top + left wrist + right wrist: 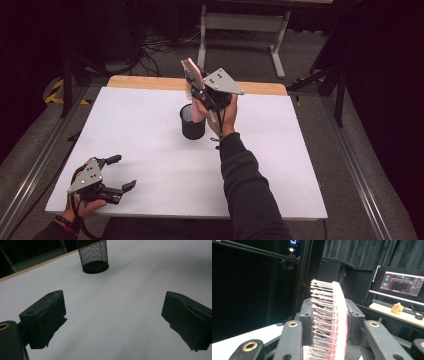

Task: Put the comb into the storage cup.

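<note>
A pink hairbrush [193, 76] with pale bristles is held upright above a black mesh cup [192, 122] near the middle of the white table. My right gripper [201, 86] is shut on the brush; in the right gripper view the brush head [329, 320] stands between the two jaws, bristles facing left. The brush's pink handle [196, 113] reaches down into the cup. My left gripper [121, 173] rests open at the table's near left corner with nothing between its jaws. In the left gripper view the mesh cup [93, 256] stands farther off.
The white table top [150, 150] has a wooden strip [150, 82] along its far edge. A white desk frame [240, 30] and cables lie on the floor beyond. A lit monitor [402, 281] and a shelf show in the right gripper view.
</note>
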Demonstrator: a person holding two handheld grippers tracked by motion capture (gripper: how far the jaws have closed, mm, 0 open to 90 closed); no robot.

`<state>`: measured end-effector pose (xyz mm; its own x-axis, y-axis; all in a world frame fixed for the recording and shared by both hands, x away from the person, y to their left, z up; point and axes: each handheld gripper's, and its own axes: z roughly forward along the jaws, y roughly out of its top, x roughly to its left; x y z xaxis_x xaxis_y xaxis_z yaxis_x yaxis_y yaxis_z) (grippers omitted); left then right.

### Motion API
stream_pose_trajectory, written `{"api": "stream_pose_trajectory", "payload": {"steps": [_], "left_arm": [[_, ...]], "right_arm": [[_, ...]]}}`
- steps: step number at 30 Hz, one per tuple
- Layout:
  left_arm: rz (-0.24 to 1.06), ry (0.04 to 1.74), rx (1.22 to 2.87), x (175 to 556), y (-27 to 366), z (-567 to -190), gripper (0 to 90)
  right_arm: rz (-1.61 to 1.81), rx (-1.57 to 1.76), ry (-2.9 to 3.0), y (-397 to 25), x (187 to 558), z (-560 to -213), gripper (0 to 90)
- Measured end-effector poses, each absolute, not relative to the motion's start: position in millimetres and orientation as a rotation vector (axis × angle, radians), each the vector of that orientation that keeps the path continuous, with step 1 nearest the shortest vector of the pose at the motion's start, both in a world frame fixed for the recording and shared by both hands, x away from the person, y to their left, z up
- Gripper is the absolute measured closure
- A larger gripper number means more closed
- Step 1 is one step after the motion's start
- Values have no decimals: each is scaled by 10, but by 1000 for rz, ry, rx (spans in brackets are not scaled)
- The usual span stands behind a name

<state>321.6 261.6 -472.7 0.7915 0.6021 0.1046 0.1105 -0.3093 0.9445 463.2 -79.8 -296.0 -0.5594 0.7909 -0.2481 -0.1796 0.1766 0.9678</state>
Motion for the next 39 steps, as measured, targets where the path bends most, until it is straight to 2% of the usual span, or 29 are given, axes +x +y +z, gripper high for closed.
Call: {"api": "stream_pose_trajectory", "payload": {"steps": [22,39], "left_arm": [[531,530,1856,3209,2588,-4736,75],[521,543,1856,3229,2608,-4743,74]], "right_arm": [[1495,668,1701,-802,4613,-3416,648],[1510,731,1730,-861,4605,-3635,642]]}}
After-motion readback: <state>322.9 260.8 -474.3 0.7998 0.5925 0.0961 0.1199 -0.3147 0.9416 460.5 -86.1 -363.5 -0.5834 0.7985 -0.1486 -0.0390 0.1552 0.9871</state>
